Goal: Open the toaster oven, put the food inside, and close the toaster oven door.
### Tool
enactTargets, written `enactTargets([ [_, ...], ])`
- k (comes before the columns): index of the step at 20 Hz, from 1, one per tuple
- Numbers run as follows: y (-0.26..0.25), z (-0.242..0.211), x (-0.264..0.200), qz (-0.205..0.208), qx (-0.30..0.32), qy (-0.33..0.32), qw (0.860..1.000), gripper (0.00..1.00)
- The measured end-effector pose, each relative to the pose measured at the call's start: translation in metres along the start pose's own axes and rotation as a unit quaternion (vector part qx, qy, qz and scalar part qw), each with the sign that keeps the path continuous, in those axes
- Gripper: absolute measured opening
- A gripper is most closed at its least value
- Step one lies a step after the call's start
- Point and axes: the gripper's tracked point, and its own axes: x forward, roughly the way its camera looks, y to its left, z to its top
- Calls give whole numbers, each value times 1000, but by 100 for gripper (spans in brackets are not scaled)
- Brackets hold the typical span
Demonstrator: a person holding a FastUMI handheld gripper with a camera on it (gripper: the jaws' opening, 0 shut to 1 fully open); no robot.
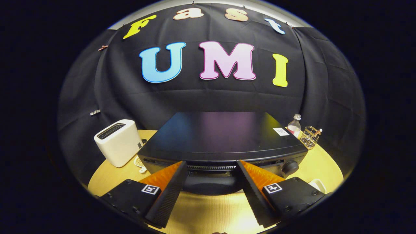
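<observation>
gripper (pixel 211 165) fingers spread wide, gripping nothing, tips either side of toaster oven (pixel 221 139) door handle (pixel 211 185); white toaster (pixel 118 141) beside oven; all on wooden table (pixel 208 211)

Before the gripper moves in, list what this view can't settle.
- Toaster oven interior: in the gripper view its top and the door handle hide it, so whether food is inside is unknown.
- Food: not identifiable; a white object beyond the right finger is cut off by it.
- Wire holder contents: too small.
- Gripper: open, fingers either side of the handle, contact unclear.
</observation>
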Motion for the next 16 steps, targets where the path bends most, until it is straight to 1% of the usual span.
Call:
enactTargets([
  [5,3,-20,-27,5,-1,-8,1000,100],
  [10,4,-47,-50,16,-10,4,1000,100],
  [13,4,-74,-59,25,-20,26,999,99],
  [15,6,-93,-71,32,-41,41,998,100],
  [16,6,-105,-76,35,-52,54,997,99],
])
